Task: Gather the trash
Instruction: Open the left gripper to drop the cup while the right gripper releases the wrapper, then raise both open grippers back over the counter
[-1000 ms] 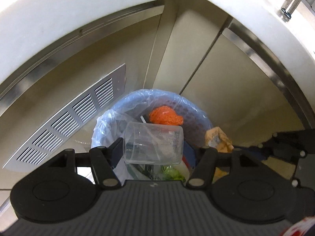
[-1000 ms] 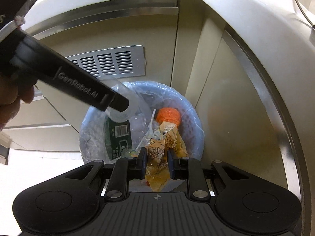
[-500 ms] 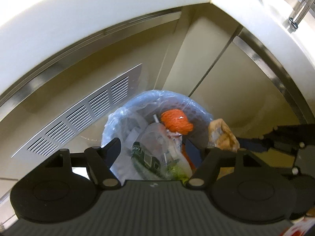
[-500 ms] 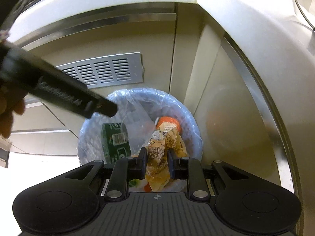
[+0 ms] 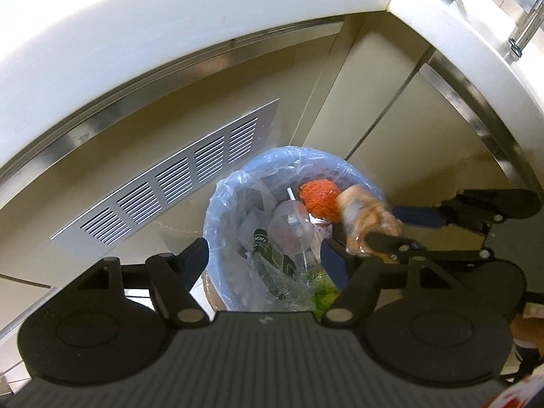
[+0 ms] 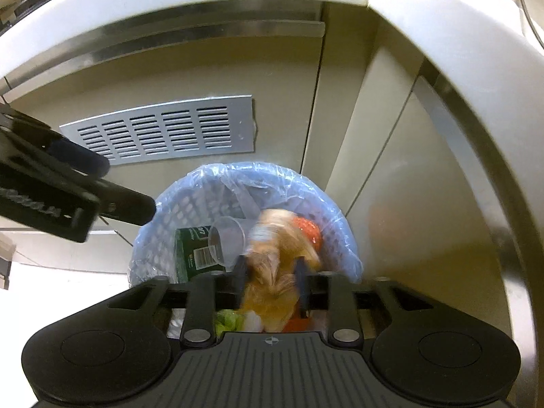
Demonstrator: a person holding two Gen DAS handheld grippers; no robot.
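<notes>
Drop step: right gripper (image 6: pixel 272 277) hangs over the lined trash bin (image 6: pixel 336 210), jaws partly parted around a blurred yellow-orange wrapper (image 6: pixel 272 265) — cannot tell if gripped or already falling. Left gripper (image 5: pixel 263 258) spread, empty; clear plastic cup (image 5: pixel 290 231) lies in the bin at 12 o'clock. Next, judged: open fully, lift clear.
</notes>
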